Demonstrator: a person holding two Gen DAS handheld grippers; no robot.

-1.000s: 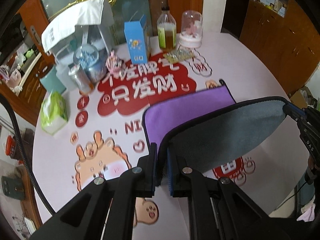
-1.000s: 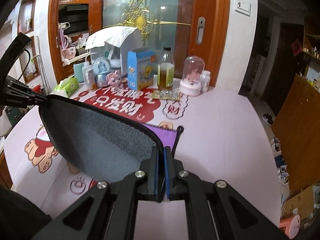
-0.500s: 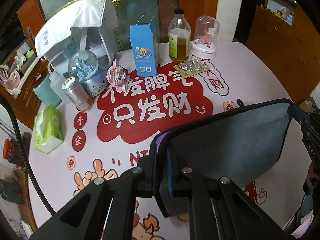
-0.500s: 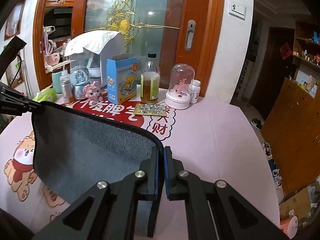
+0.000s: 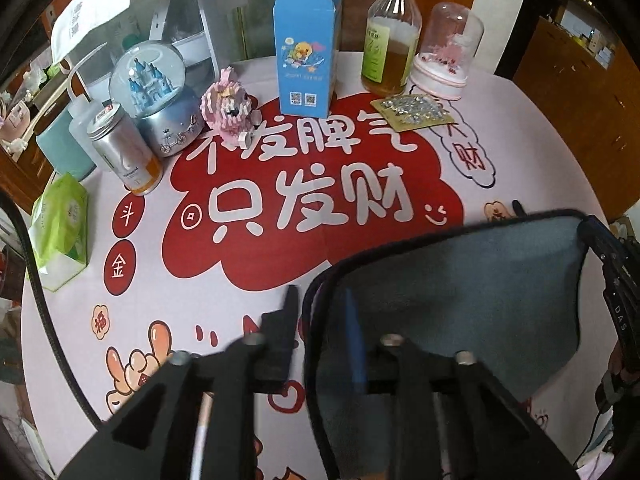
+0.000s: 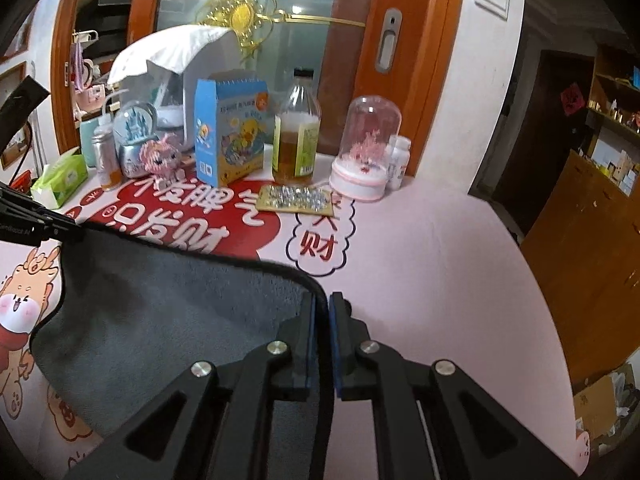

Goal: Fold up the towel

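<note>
Towel (image 5: 460,280), grey side up, fills the near right of the left wrist view; the left gripper (image 5: 320,320) has its fingers spread, the edge seemingly loose between them, though blurred. "只发财" is printed on the tablecloth (image 5: 304,200). Right wrist view: right gripper (image 6: 322,328) pinches the towel's corner; "财" reads beyond.

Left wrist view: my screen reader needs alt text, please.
The left gripper has its fingers apart around the near corner of a grey towel, above a table mat with a red cloud. Behind stand a blue carton, bottle and snow globe.
</note>
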